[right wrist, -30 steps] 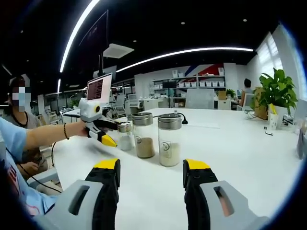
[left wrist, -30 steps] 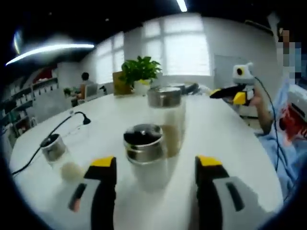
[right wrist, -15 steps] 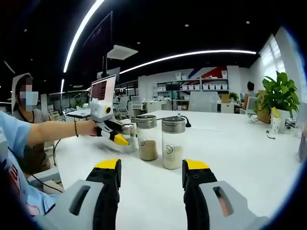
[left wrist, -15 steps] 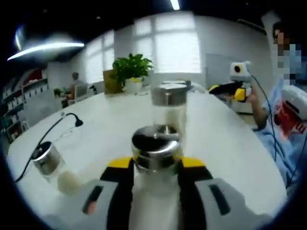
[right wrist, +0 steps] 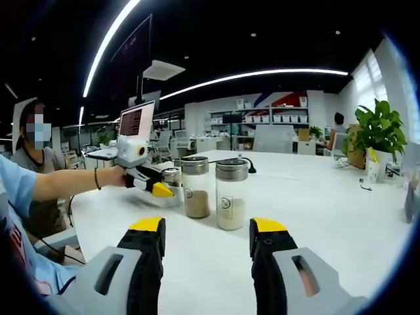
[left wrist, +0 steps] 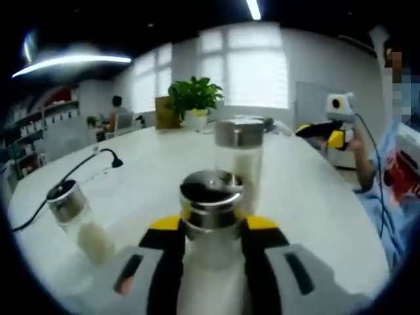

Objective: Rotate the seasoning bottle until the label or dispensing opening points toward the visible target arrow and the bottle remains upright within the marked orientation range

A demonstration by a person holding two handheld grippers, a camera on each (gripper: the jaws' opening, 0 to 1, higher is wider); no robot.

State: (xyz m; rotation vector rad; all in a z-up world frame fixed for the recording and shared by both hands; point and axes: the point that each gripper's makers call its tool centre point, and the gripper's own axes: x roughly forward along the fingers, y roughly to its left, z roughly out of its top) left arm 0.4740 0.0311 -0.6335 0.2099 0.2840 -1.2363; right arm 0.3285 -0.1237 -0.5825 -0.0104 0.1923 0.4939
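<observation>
The yellow-tipped fingers (left wrist: 172,226) of the left gripper (left wrist: 210,226) were closed against the sides of the seasoning bottle (left wrist: 210,216), gripping it just below its metal lid; the bottle stood upright on the white table (left wrist: 308,197). In the right gripper view, the right gripper (right wrist: 206,228) hovered over the table with its fingers (right wrist: 148,226) spread wide and nothing between them. To the left of the held bottle stood a small jar (left wrist: 75,220) with pale contents, tilted in the fisheye view. Directly behind the held bottle stood a taller glass jar (left wrist: 240,154) with a metal cap. In the right gripper view, three jars stood in a row, the left gripper at the leftmost. Beyond lay a black cable (left wrist: 79,172), then a potted plant (left wrist: 195,102) at the table's far end.
</observation>
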